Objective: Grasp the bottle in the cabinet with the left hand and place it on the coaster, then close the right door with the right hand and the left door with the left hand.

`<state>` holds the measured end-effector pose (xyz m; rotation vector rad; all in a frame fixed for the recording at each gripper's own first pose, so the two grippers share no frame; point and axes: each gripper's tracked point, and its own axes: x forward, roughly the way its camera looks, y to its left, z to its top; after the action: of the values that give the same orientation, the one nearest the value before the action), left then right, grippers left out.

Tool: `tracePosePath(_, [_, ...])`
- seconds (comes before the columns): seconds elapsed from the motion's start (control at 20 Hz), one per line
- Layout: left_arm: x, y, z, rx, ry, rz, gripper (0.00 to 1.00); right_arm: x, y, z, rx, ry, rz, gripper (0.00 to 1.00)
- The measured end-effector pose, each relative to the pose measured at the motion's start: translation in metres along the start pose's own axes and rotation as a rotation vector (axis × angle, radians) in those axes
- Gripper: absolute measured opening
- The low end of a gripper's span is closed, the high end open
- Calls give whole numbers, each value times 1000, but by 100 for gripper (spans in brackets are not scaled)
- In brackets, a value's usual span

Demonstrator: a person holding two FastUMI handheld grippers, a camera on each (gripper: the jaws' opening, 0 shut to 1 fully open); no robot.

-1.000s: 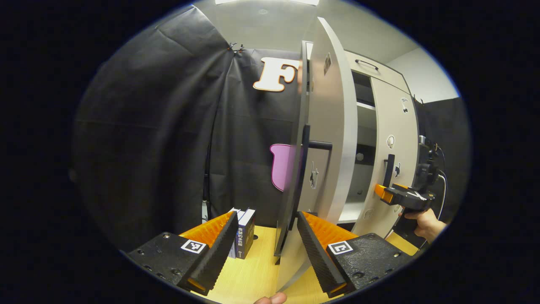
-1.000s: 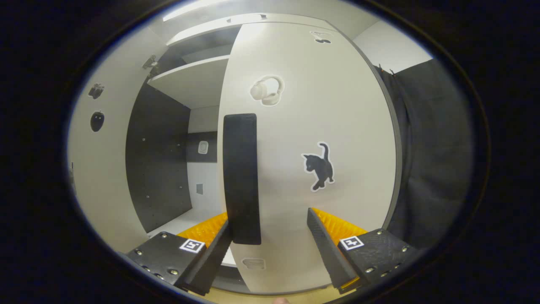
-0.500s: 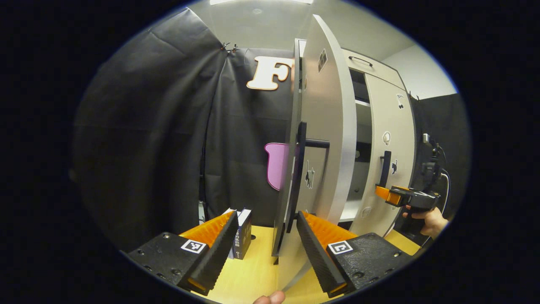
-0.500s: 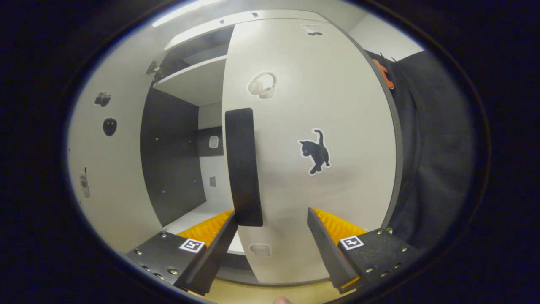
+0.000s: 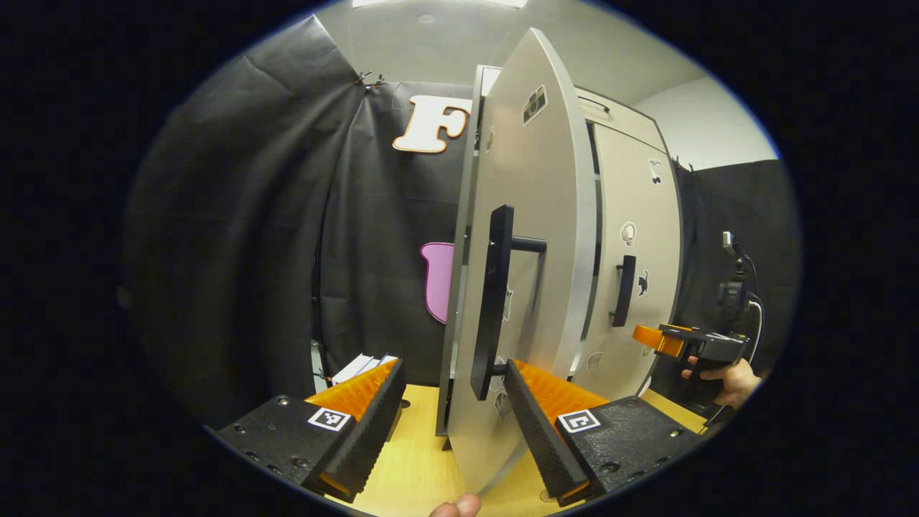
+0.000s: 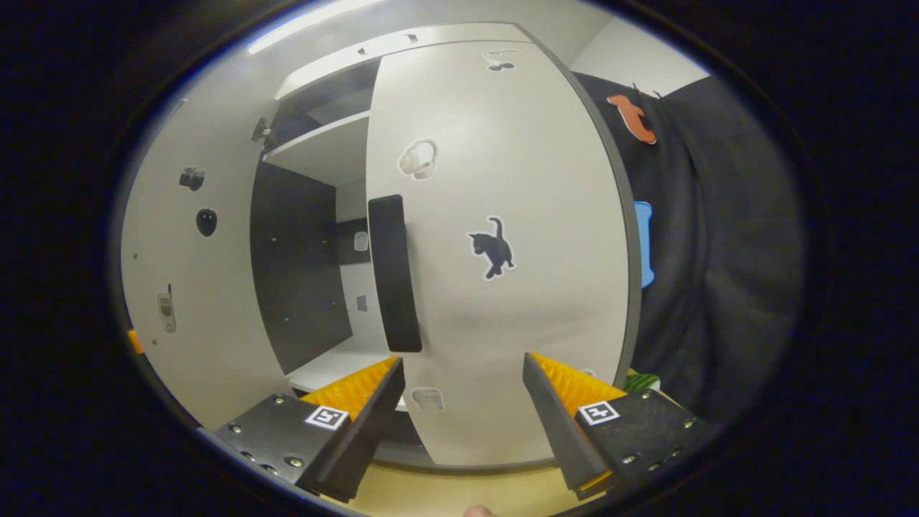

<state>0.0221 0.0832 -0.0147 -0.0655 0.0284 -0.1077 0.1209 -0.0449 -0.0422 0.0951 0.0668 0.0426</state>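
Fingers of my left gripper (image 5: 449, 402) stand spread around the left door (image 5: 524, 237) at frame centre, gripping nothing. My right gripper (image 6: 463, 402) is likewise released before the right door (image 6: 517, 316). Both panels look stiff and hinged; I'd push beside the handle (image 5: 490, 301).

Each gripper has two wedge-shaped ribbed fingers on black textured blocks with screws and a square white marker. At right, a cabled handheld gripper (image 5: 657, 339) in a hand (image 5: 732, 380).
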Motion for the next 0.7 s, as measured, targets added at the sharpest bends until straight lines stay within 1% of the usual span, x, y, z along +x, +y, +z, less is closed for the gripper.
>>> tracePosePath(0.2, [4,-16,-2,24,1,-42,90,-10,-15,-8,10,28,-11,100])
tracePosePath(0.5, [16,-50,-7,-14,-1,-113,89,-26,-34,-15,31,49,-19,100])
tracePosePath(0.65, [24,-59,-8,-2,-12,-120,91,-32,-46,-19,51,62,-31,100])
tracePosePath(0.7, [26,-65,-9,6,-11,-127,93,-34,-49,-20,57,66,-34,100])
